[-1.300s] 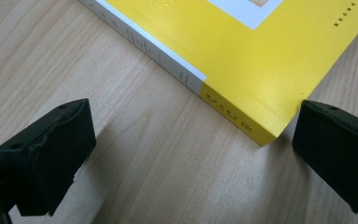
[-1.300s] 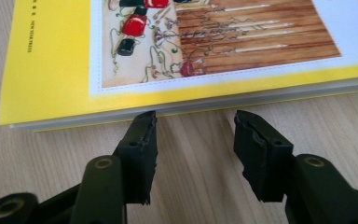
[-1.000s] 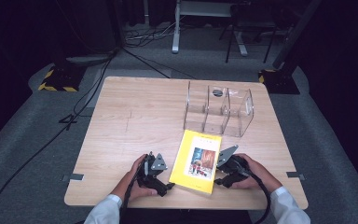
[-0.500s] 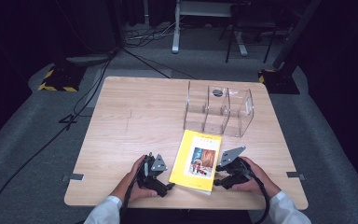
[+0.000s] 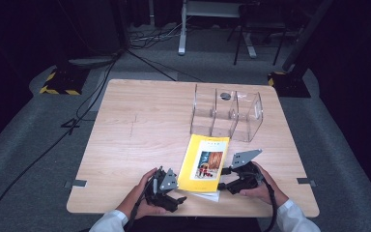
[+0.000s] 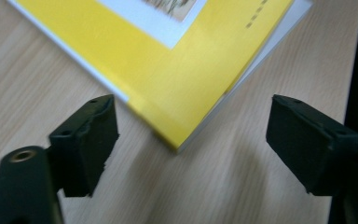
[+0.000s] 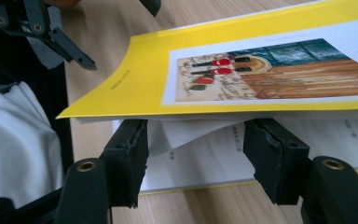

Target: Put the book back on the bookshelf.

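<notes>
Your right gripper point(image 7: 193, 149) has its jaws wide under the lifted cover of the yellow paperback book point(image 5: 206, 159), which lies at the wooden table's point(image 5: 140, 125) near edge. Your left gripper point(image 6: 191, 140), jaws just narrowing yet gripping nothing, frames the corner. Lift carelessly and the loose pages could crease or slip.

A light wooden table point(image 5: 140, 125) stands on grey carpet floor point(image 5: 24, 169); the room behind is dark; black cables point(image 5: 53, 140) run over the floor at the left; a black-and-yellow striped base point(image 5: 58, 83) sits beyond the table's left corner; white metal legs point(image 5: 181, 29) stand at the back.
</notes>
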